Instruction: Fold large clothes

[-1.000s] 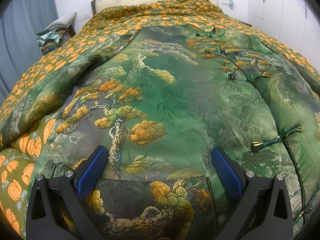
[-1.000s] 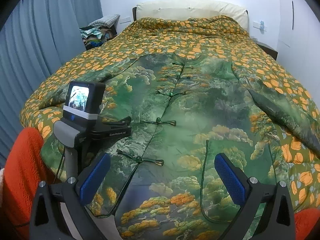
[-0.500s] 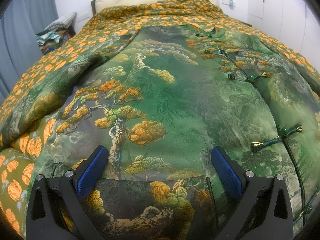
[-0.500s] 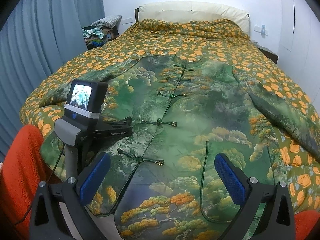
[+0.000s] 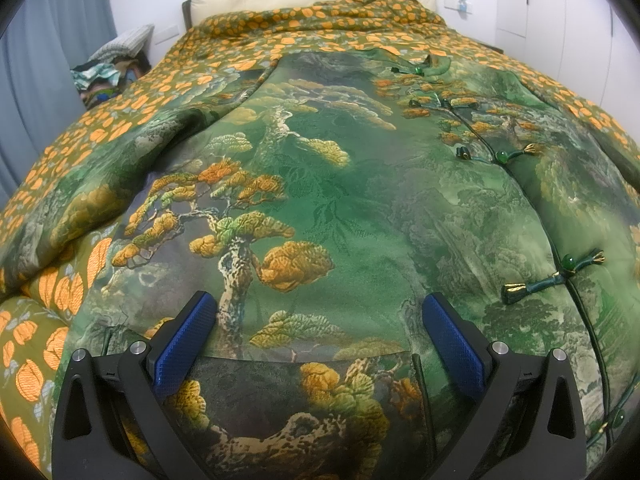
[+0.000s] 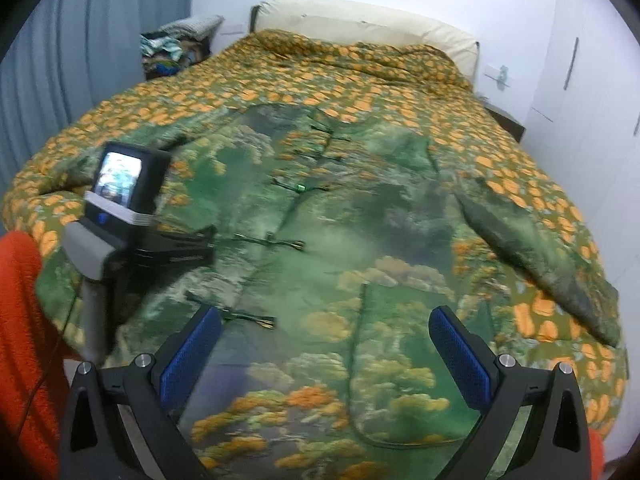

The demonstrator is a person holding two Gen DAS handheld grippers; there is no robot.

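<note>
Both tongs gape, empty: left gripper (image 5: 316,340) low over green jacket (image 5: 352,200), right gripper (image 6: 324,344) over hem. Risk: slick brocade slipping, knot buttons (image 5: 552,276) snagging.

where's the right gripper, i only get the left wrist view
Observer: The right gripper hangs open above the jacket's lower front, mostly right of the button line, holding nothing.
Operator: is the sleeve on that side folded in
Observer: No. That sleeve lies spread out on the quilt, angled away from the body.
Operator: anything beside my left gripper
Observer: Red cloth shows just left of the left gripper.
</note>
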